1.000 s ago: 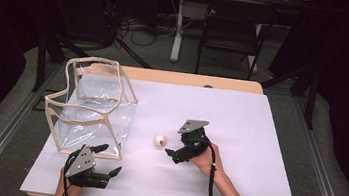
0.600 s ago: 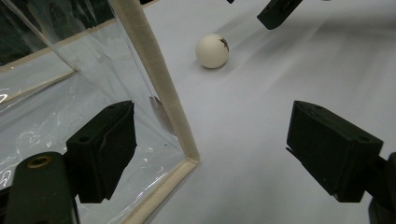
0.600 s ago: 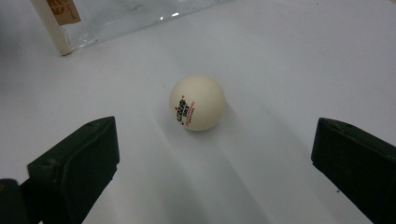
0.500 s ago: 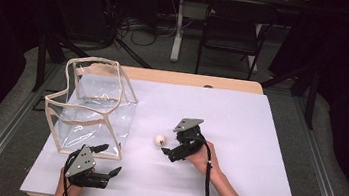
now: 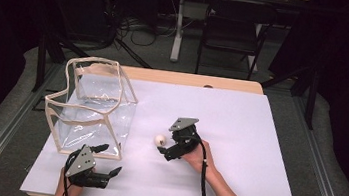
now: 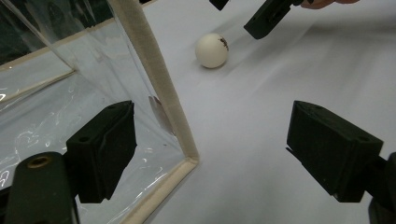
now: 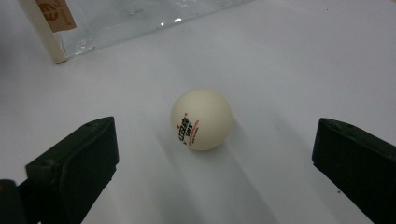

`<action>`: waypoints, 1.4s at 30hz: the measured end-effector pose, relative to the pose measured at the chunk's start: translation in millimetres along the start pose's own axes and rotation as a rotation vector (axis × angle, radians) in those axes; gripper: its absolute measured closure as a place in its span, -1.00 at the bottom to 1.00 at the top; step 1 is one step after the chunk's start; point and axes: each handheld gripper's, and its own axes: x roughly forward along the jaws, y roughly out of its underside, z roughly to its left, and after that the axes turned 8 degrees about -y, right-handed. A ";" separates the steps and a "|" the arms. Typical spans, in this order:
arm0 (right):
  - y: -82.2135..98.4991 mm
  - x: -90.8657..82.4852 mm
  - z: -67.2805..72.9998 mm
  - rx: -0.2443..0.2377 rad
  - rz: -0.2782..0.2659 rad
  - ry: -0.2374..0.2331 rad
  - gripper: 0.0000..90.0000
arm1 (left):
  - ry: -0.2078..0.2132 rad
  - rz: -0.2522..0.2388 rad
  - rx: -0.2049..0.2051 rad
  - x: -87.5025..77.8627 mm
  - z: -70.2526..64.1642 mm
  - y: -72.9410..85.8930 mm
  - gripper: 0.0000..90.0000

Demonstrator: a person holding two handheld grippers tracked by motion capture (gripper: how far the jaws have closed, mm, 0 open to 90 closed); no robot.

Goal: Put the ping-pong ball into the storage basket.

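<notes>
A white ping-pong ball (image 5: pixel 159 139) with red print lies on the white table cover (image 5: pixel 238 136), just right of a clear plastic bag (image 5: pixel 93 105) with cream trim. My right gripper (image 5: pixel 165 145) is open, low over the table, its jaws reaching either side of the ball without touching it. In the right gripper view the ball (image 7: pixel 201 119) sits just ahead of the wide gap of that gripper (image 7: pixel 215 156). My left gripper (image 5: pixel 108 159) is open near the front edge, at the bag's front corner. In the left gripper view this gripper (image 6: pixel 215 149) straddles the bag's trimmed corner (image 6: pixel 154 79), with the ball (image 6: pixel 211 50) beyond.
The bag stands open-topped on the table's left side, its clear wall (image 7: pixel 140 18) close behind the ball. A black chair (image 5: pixel 231 29) and desk legs stand beyond the far edge. The white cover stretches bare to the right.
My right gripper has slid left toward the ball, so its jaws now flank it. The left gripper, the ball and the bag have stayed put.
</notes>
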 end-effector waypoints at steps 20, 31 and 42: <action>-0.8 18.1 -0.3 0.022 -0.001 -0.026 -0.91 | 0.006 0.002 0.003 -0.5 -0.3 -0.1 -0.64; -0.7 22.4 0.8 0.028 0.014 -0.010 -0.40 | 0.008 0.002 0.004 -0.5 -0.4 -0.1 -0.64; -0.5 27.4 2.7 0.017 0.044 -0.007 -0.13 | 0.012 0.002 0.003 -0.2 -0.4 0.0 -0.64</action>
